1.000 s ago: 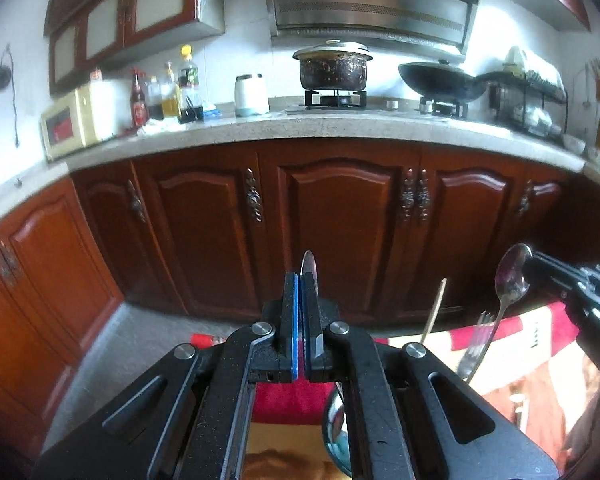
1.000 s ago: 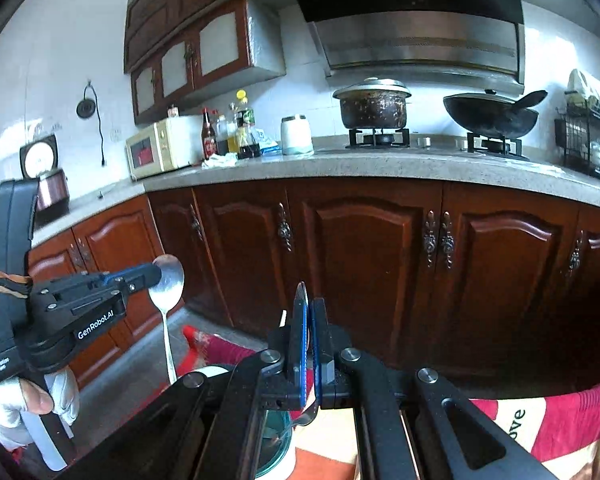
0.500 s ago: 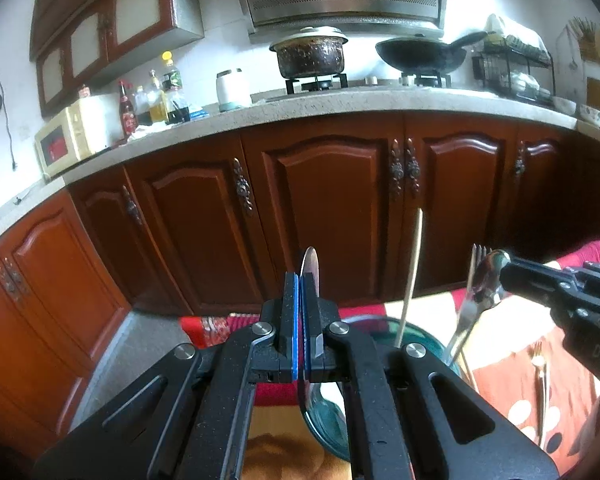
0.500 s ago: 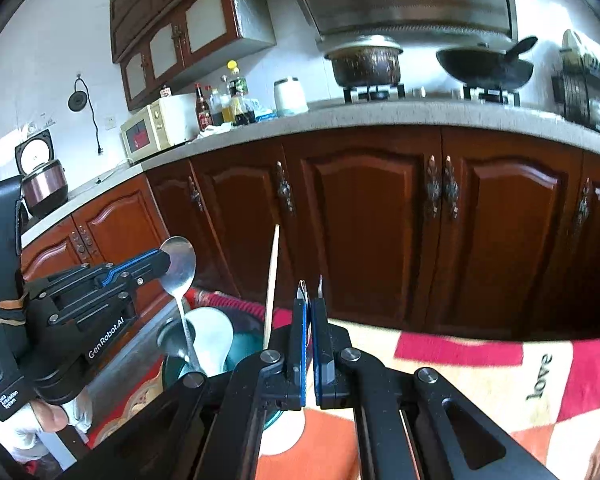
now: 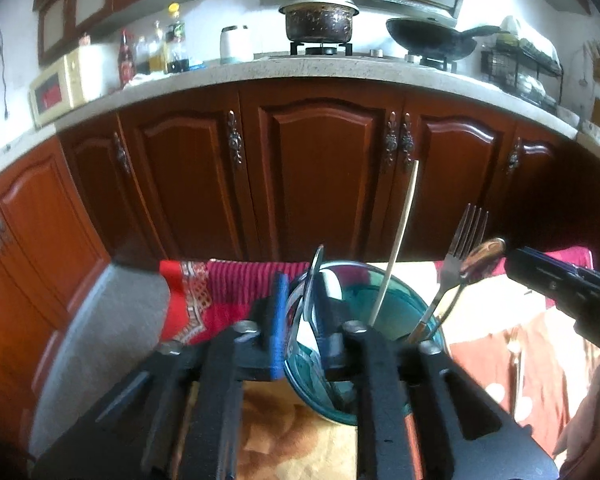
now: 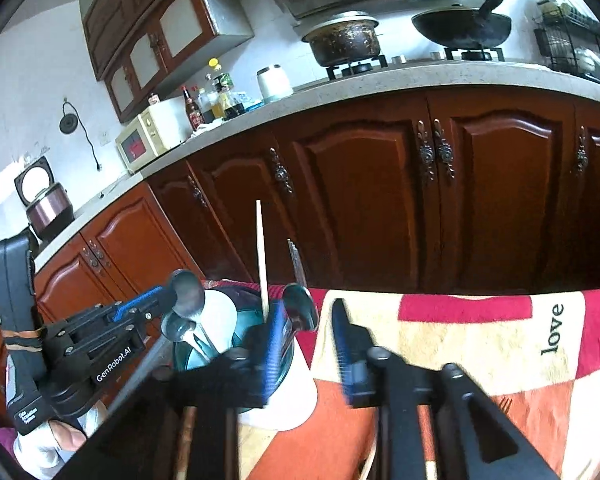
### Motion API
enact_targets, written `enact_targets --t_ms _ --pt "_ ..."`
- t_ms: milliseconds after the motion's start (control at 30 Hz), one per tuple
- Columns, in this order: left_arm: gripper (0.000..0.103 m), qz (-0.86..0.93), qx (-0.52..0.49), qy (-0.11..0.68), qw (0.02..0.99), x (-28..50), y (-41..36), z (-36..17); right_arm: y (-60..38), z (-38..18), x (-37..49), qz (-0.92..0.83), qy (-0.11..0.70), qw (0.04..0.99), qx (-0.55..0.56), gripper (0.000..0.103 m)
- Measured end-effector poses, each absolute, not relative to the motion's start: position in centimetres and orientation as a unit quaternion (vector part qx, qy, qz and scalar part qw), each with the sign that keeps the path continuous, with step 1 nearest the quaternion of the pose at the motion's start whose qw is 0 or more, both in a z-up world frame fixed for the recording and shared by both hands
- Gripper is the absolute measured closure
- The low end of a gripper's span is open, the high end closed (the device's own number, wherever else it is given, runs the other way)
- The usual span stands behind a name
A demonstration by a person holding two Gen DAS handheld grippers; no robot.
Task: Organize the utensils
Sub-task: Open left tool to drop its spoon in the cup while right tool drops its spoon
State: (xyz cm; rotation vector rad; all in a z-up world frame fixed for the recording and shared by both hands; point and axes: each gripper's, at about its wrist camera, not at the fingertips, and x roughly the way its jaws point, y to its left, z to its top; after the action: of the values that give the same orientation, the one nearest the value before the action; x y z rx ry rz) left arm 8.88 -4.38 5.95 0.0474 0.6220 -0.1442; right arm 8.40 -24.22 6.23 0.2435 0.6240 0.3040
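I logged a teal glass cup (image 5: 400,308) holding a silver fork (image 5: 460,248) and a pale wooden chopstick (image 5: 400,236). The cloth (image 6: 480,340) was patchwork: red, cream and orange squares. Cabinets (image 5: 320,168) were reddish-brown; my grippers' pads (image 5: 278,320) were blue.

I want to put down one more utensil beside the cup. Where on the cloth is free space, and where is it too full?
Free: the checked cloth to the right of the teal cup, up to the word "love". Also the red striped cloth edge to the cup's left. Crowded: the cup itself, with fork, chopstick, two spoons, both grippers at its rim.
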Motion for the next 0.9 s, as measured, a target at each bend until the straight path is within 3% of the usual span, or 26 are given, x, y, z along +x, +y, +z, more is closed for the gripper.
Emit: enact_targets --t_ms 67,133,900 --pt "0.069 -0.073 0.014 0.307 0.949 8.6 -4.1 6.0 -24.3 6.3 8.2 0.147 0.307 0.933 0.119 0.077" --pt "0.062 -0.075 0.006 0.309 0.948 8.3 -3.8 6.2 -24.4 6.3 8.0 0.149 0.309 0.931 0.123 0.077" --pt "0.061 -0.122 0.01 0.321 0.939 0.8 -8.4 7.1 -27.1 6.5 -0.2 0.113 0.314 0.936 0.112 0.074"
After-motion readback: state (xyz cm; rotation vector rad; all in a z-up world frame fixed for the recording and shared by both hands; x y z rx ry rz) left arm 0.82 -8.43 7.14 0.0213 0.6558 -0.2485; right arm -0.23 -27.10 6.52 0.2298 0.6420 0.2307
